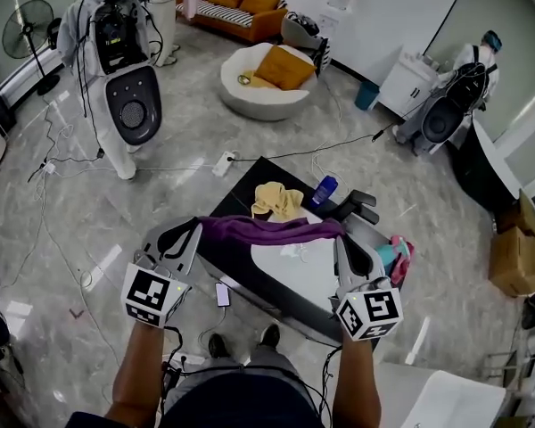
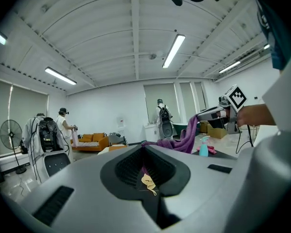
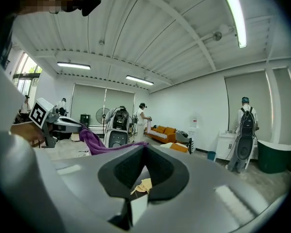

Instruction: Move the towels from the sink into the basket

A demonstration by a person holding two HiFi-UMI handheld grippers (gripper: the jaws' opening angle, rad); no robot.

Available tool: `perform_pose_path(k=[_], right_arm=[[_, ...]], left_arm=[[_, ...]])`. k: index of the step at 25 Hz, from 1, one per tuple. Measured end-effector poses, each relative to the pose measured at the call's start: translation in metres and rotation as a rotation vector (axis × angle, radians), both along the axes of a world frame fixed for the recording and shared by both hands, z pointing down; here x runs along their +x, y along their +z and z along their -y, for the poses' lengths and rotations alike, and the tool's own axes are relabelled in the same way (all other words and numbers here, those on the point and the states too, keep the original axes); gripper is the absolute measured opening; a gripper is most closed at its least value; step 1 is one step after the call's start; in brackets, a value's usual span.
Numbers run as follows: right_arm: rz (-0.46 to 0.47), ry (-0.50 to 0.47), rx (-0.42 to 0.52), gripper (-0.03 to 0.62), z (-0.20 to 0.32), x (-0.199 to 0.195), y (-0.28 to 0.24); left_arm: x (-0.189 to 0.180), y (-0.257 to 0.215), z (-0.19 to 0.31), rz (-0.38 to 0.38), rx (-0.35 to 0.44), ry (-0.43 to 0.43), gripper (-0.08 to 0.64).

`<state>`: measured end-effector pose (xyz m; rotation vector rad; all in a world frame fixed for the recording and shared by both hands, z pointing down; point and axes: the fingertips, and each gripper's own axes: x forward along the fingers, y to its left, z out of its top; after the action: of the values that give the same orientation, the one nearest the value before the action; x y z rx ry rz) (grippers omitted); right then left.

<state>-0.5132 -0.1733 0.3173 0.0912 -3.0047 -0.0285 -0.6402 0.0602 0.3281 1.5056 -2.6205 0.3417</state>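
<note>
A purple towel (image 1: 269, 230) hangs stretched between my two grippers above the white sink (image 1: 299, 270) set in a dark table (image 1: 250, 185). My left gripper (image 1: 196, 227) is shut on the towel's left end, my right gripper (image 1: 339, 236) on its right end. In the left gripper view the purple towel (image 2: 182, 139) runs from my jaws (image 2: 144, 148) across to the right gripper (image 2: 222, 113). In the right gripper view the towel (image 3: 99, 144) leads from the jaws (image 3: 144, 148) to the left gripper (image 3: 53, 124). A yellow towel (image 1: 278, 200) lies on the table behind the sink. I see no basket.
A blue bottle (image 1: 324, 188) stands by the yellow towel; a teal spray bottle with pink cloth (image 1: 397, 257) sits at the table's right end. A phone (image 1: 222, 293) lies at the near edge. Cables (image 1: 294, 152), standing robots (image 1: 125, 78) and people occupy the floor around.
</note>
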Motion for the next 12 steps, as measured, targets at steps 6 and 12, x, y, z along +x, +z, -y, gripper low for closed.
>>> perform_pose_path(k=[6,12], right_arm=[[0.023,0.093,0.029,0.018,-0.003,0.036,-0.012],[0.018,0.214,0.04,0.018,0.01,0.097,-0.017]], left_arm=[[0.019,-0.009,0.015,0.025,0.024,0.116,0.014],[0.052,-0.014,0.048,0.023,0.037,0.241,0.014]])
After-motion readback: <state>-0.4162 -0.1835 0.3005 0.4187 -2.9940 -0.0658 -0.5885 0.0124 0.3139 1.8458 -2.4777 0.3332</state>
